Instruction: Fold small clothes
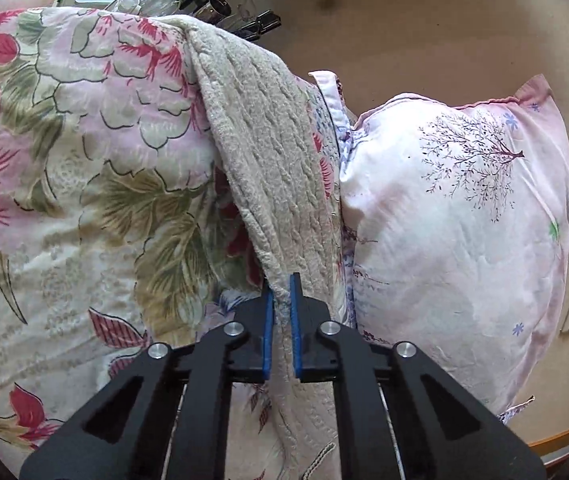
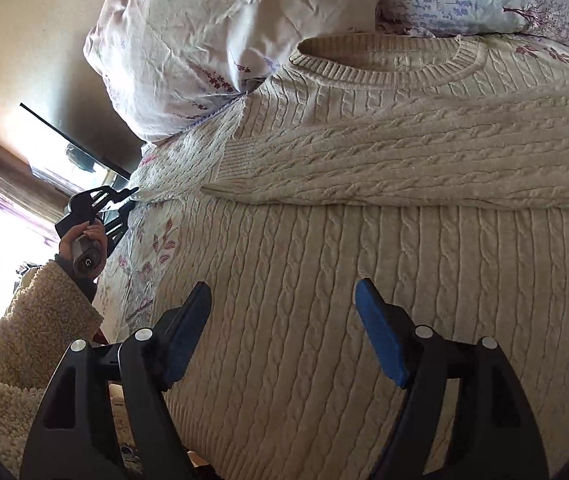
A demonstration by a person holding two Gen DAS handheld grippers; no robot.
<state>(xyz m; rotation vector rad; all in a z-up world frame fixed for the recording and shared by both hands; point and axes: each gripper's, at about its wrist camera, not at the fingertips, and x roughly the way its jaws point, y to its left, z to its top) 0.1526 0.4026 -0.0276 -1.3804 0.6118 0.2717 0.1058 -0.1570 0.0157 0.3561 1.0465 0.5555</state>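
In the left wrist view you're clamping the left gripper point(image 1: 282, 300) right down on a bunched ridge of the cream cable-knit sweater point(image 1: 268, 184), blue pads point(image 1: 295, 320) squeezed nearly together with knit pinched between them. The fabric is running away from the fingers up toward the far side as a long, narrow band, draping over the big floral quilt point(image 1: 64, 160) on the left and brushing the pink tree-print pillow point(image 1: 464, 208) on the right. It's chunky, soft, ribbed stuff, so it's bunching rather than creasing. Over in the right wrist view, your right gripper point(image 2: 282, 336) is hanging wide open over the sweater point(image 2: 324, 320) body with nothing between the jaws, pads above the knit and not biting it as far as I can tell. The sweater is lying flat on the bed, collar point(image 2: 384, 64) at the far end by the pillows point(image 2: 204, 40), one sleeve point(image 2: 404, 156) folded across the chest, running left to right. Off to the left you can see your other hand point(image 2: 84, 240) in the fluffy sleeve point(image 2: 32, 320) holding the left gripper point(image 2: 124, 196) on the sweater's left edge, probably the other sleeve. So the left hand is the one holding cloth, and I'd guess that piece wants carrying rightward across the body, at right angles to the collar-to-hem axis running near to far under the open right fingers.
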